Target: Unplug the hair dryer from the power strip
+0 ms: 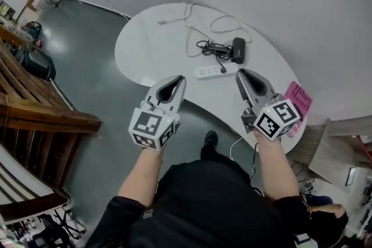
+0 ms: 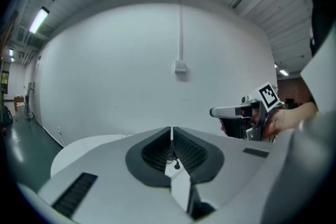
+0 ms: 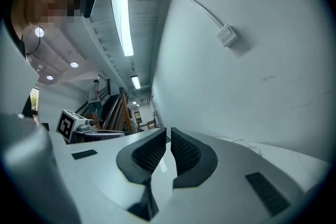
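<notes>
The black hair dryer [image 1: 238, 49] was seen beyond the white power strip [image 1: 209, 72], with the left hand-held gripper [image 1: 179, 81] and right hand-held gripper [image 1: 240, 74] held level, clenched empty.

We log the white power strip [image 1: 209, 72] lying flat near the front edge of the white table [image 1: 151, 43]. The black hair dryer [image 1: 238, 49] lies at its 1 o'clock. The dryer's black cord [image 1: 210, 48] is bunched at 12 o'clock, and the black plug [image 1: 222, 69] sits at the strip's right end.

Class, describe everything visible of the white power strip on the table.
The white power strip is a slim, plastic-looking bar lying flat near the front edge of the white rounded table. A black plug appears to sit in its right end, with its cord running toward the black hair dryer.
</notes>
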Available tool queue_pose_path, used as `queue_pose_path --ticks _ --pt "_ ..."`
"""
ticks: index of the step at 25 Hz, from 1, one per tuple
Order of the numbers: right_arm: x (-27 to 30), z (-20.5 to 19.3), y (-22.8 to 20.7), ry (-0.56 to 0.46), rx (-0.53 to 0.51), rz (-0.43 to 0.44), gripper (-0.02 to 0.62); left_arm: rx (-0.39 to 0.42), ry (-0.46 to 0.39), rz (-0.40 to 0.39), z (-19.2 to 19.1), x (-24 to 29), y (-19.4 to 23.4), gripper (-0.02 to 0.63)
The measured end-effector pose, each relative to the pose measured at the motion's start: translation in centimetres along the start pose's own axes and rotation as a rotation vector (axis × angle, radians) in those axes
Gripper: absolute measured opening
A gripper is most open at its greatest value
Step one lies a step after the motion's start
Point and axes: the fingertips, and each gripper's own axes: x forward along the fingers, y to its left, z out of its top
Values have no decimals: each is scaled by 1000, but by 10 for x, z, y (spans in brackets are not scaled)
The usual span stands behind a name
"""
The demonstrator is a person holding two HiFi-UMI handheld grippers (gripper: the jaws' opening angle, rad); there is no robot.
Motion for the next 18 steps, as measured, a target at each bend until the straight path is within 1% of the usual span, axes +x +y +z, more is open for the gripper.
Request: queue_pose_path --ticks 4,10,13,15,17,18 --pt "18 9 -35 5 1 2 37 -11 3 -31 9 38 10 14" --pt "24 2 -64 27 34 -48 37 -38 46 -121 0 76 14 12" --pt "28 0 -72 42 29 -84 37 -60 46 -190 0 96 15 12" --pt "32 -3 -75 57 20 -109 37 -23 50 -204 -2 110 20 12" --pt "38 -8 -80 67 26 -141 37 39 73 -186 -10 122 30 12" --pt "41 -10 -82 68 31 -161 37 57 88 -187 -15 129 35 12"
